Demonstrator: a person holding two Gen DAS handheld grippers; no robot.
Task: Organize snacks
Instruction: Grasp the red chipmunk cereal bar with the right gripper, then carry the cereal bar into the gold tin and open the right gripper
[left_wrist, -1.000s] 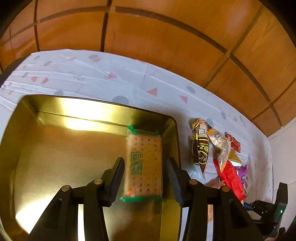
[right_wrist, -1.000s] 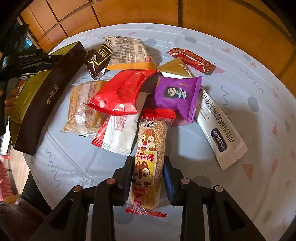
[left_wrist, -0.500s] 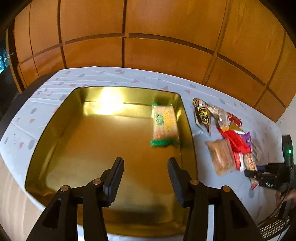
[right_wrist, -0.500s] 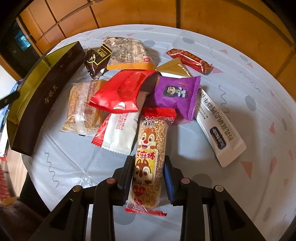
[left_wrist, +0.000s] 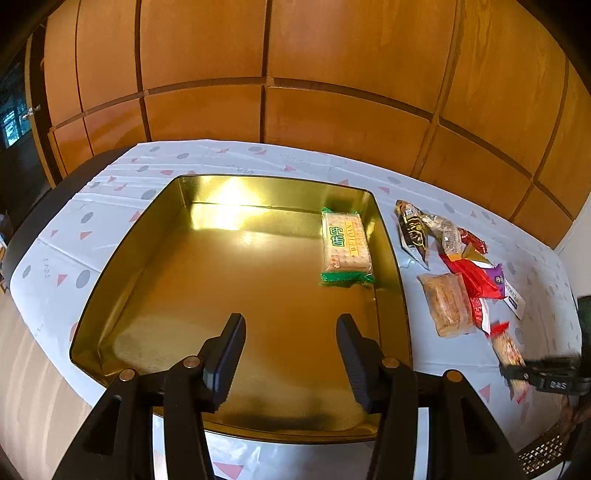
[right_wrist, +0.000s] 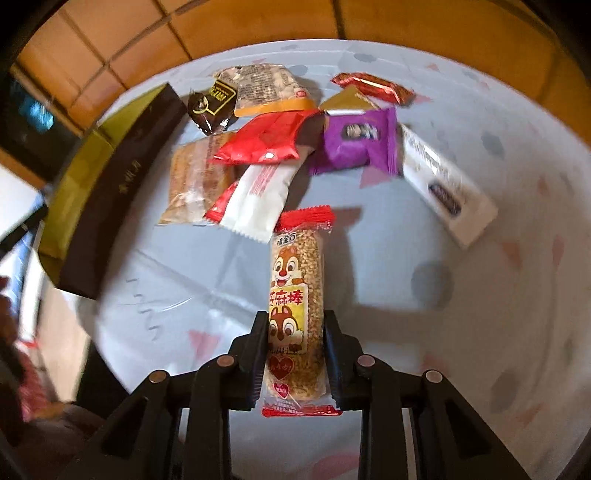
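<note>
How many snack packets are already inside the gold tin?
1: the green-edged cracker packet lies flat by the gold tin's far right corner. None looks hidden.

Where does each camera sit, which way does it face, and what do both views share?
Left wrist: on the left gripper, looking down into the gold tin holding a cracker packet; its own open fingers show.
Right wrist: on the right gripper, facing the snack pile; its fingers clamp the squirrel bar.
Shared: tin, pile, bar, patterned tablecloth.
</note>
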